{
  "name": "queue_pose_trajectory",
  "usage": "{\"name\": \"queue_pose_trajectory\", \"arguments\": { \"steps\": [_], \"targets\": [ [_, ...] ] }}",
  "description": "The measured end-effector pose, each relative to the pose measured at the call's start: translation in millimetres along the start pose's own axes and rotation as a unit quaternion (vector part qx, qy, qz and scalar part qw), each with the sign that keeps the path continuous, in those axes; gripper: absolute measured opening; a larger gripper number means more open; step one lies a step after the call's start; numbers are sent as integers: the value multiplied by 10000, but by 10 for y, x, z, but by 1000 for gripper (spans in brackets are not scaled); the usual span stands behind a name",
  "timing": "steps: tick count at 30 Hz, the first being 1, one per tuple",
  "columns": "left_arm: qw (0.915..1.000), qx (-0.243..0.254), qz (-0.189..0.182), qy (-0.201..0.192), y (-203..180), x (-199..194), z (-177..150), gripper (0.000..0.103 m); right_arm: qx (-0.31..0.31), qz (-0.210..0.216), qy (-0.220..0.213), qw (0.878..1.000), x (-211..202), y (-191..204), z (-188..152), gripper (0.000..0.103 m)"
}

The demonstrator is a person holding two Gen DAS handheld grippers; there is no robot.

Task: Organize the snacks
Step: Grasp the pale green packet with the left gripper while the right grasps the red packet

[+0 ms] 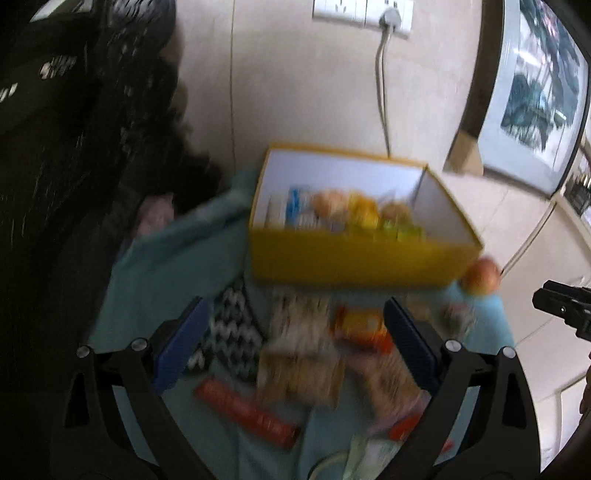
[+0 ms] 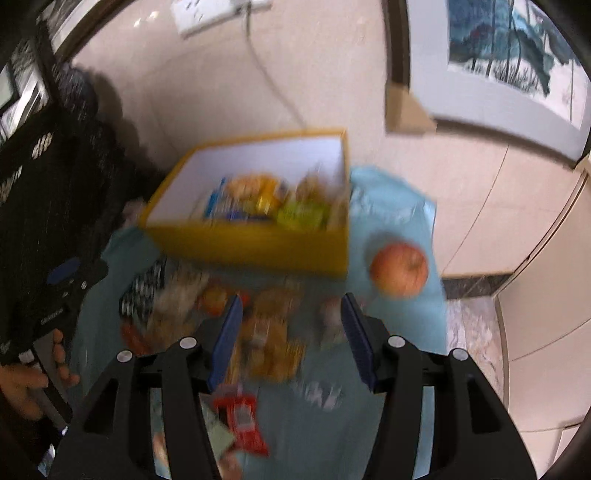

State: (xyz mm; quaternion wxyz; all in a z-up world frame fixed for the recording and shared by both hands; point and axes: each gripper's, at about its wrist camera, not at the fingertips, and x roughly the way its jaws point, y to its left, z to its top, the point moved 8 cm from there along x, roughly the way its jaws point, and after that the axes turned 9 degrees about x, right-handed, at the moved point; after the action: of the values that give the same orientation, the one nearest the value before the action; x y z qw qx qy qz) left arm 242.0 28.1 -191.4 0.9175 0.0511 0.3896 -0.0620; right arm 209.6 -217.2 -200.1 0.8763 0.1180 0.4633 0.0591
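Both views are blurred by motion. A yellow box (image 1: 362, 258) (image 2: 258, 247) with a white inside stands at the back of a teal cloth (image 1: 159, 273) (image 2: 399, 214) and holds several snack packets. In front of it lie loose snacks: a zigzag black-and-white packet (image 1: 232, 328), a tan packet (image 1: 299, 373), an orange packet (image 1: 360, 325) and a red bar (image 1: 247, 413). An apple (image 2: 399, 269) (image 1: 482, 277) rests right of the box. My left gripper (image 1: 297, 310) hangs wide open above the tan packet. My right gripper (image 2: 291, 301) is open over brown packets (image 2: 273, 343), with nothing gripped.
A dark, black mass (image 1: 74, 147) fills the left side. On the wall behind the box are a socket with a cable (image 1: 388, 22) and a framed picture (image 2: 517, 55) to the right. Tiled floor (image 2: 476, 332) shows past the cloth's right edge. A hand (image 2: 26, 380) holds the left gripper's handle.
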Motion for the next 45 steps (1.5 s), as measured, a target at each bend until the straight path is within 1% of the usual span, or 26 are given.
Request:
{"name": "queue_pose_trajectory", "arguments": {
  "steps": [5,7,9,12,15,19,21,26,27,29,30,32,33,35,36,37,39,42,45],
  "targets": [
    [9989,-38,28,467,55,52,-682,97,-63,136,564,9983,183,82,-706,56],
    [9980,-61,-67,621,14,79,-914,97,-101,127,729,9972,265,104,-914,56],
    [9971,40,-182,735,-71,93,-1108,97,-118,88,919,9957,375,121,-1119,56],
    [9950,410,-349,846,-275,76,-1353,97,-89,114,1062,9942,474,158,-1279,56],
    [9918,776,-474,902,-470,50,-1506,97,-119,101,1115,9936,544,193,-1305,56],
    [9871,1144,-613,941,-699,64,-1639,97,-131,49,1146,9933,641,200,-1287,56],
    [9857,1237,-666,929,-778,80,-1671,97,-152,13,1167,9930,708,200,-1301,56],
    [9855,1250,-753,863,-940,129,-1703,97,-175,-41,1235,9922,833,173,-1344,56],
    [9854,1267,-731,866,-956,146,-1710,99,-116,-52,1250,9921,873,155,-1339,56],
    [9857,1322,-638,834,-952,183,-1715,101,-84,-136,1306,9913,929,125,-1344,56],
    [9856,1344,-629,806,-950,194,-1718,101,-72,-89,1295,9915,957,131,-1327,56],
    [9845,1425,-589,830,-941,225,-1731,101,-228,-131,1248,9918,1004,171,-1300,57],
    [9844,1449,-566,827,-943,225,-1734,101,-322,-165,1226,9918,1001,179,-1295,59],
    [9835,1550,-498,785,-921,220,-1743,101,-500,-260,1204,9911,1016,172,-1278,66],
    [9833,1573,-481,780,-900,222,-1749,101,-515,-299,1221,9907,1027,134,-1272,71],
    [9833,1574,-466,789,-874,222,-1756,101,-474,-292,1258,9905,1024,98,-1271,74],
    [9840,1532,-416,815,-787,223,-1770,101,-467,-323,1263,9904,1004,50,-1273,74],
    [9844,1511,-324,841,-666,216,-1790,101,-631,-460,1198,9897,944,-10,-1286,74],
    [9851,1459,-310,862,-613,212,-1797,101,-582,-543,1222,9893,886,-116,-1317,74]
  ]
}}
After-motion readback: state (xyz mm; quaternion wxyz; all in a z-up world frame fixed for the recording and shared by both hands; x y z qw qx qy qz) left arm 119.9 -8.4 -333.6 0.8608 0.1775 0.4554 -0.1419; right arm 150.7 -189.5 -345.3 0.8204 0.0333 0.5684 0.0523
